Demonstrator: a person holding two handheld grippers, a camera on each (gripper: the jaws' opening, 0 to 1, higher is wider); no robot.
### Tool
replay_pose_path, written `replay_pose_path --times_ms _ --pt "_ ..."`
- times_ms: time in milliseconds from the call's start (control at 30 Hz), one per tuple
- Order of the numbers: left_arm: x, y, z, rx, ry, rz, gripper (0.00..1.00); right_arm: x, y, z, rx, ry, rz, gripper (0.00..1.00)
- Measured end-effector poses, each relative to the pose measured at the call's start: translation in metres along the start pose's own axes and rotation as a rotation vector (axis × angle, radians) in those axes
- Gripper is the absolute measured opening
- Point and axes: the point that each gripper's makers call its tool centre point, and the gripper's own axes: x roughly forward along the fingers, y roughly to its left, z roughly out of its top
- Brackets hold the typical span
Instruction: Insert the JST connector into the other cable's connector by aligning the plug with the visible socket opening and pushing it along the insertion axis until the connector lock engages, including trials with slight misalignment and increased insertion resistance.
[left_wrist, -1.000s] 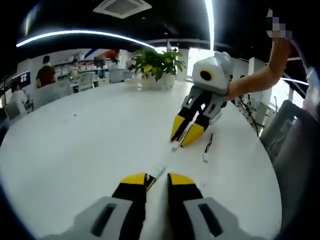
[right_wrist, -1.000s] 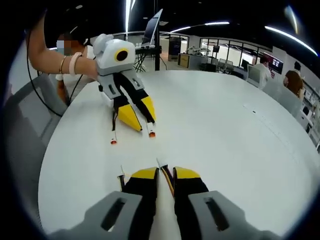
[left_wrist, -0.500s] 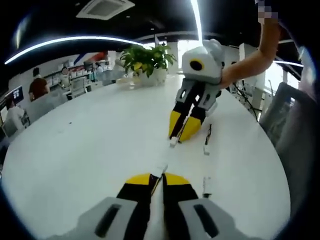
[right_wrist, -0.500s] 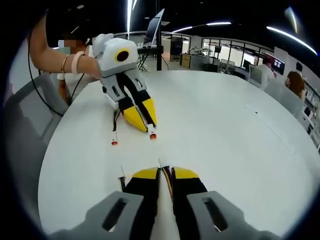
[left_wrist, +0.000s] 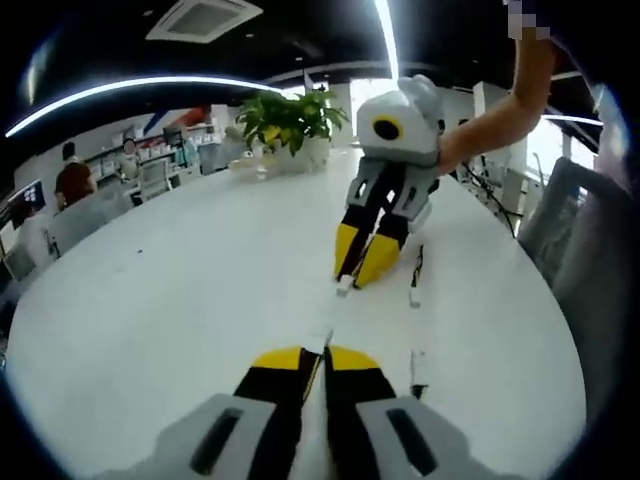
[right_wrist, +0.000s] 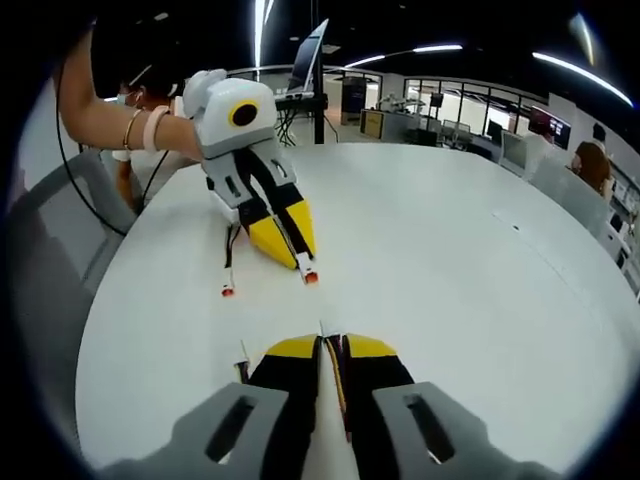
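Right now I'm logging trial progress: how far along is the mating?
Done: left gripper and right gripper are each shut on a cable, the white connector and the red-tipped connector facing each other. In hand: alignment above the table. Left: closing the visible gap, insertion, lock.

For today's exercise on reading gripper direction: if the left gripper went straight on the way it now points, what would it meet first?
Probably the right gripper, whose closed yellow tips hold a small white connector facing the left gripper. Depth between them is unclear.
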Motion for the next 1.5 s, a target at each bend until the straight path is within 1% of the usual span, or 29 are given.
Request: replay_pose_path --times_ms 133,233,333,467,533,733,800,867,967,1100,1200,1400,1500 --pt "0.000 -0.002 0.002 0.032 -0.001 -0.009 0.01 0.001 0.000 0.001 -0.005 -0.005 0.004 0.05" --pt "0.000 -0.003 0.003 0.038 -0.005 -0.014 0.01 0.002 0.000 0.002 -0.010 -0.013 0.008 0.05" --pt "-0.001 -0.001 0.002 0.014 -0.012 -0.023 0.00 0.003 0.001 0.004 -0.020 -0.023 0.012 0.05" --pt "0.000 -0.002 0.000 -0.019 -0.016 -0.055 0.00 0.003 0.003 0.009 -0.035 -0.040 0.024 0.04" --pt "0.001 -0.002 0.000 -0.022 -0.013 -0.064 0.00 0.004 0.005 0.010 -0.041 -0.041 0.037 0.04" --pt "0.002 -0.011 0.006 -0.022 -0.014 -0.107 0.00 0.009 0.012 0.011 -0.080 -0.032 0.069 0.04" --pt "0.003 -0.014 0.006 -0.013 -0.003 -0.122 0.00 0.011 0.015 0.010 -0.095 -0.026 0.079 0.04" --pt "0.003 -0.016 0.006 -0.012 -0.005 -0.136 0.00 0.012 0.017 0.011 -0.090 -0.030 0.087 0.04" --pt "0.004 -0.014 0.003 -0.006 0.002 -0.146 0.00 0.012 0.019 0.013 -0.093 -0.036 0.095 0.04" --pt "0.003 -0.017 0.006 -0.013 -0.004 -0.150 0.00 0.012 0.021 0.015 -0.087 -0.044 0.108 0.04" --pt "0.003 -0.016 0.006 -0.016 -0.007 -0.146 0.00 0.011 0.023 0.017 -0.095 -0.045 0.113 0.04" --pt "0.001 -0.020 0.008 -0.010 -0.006 -0.165 0.00 0.011 0.026 0.018 -0.106 -0.050 0.124 0.04" --pt "0.000 -0.021 0.009 -0.013 -0.015 -0.173 0.00 0.009 0.026 0.019 -0.103 -0.059 0.134 0.04"
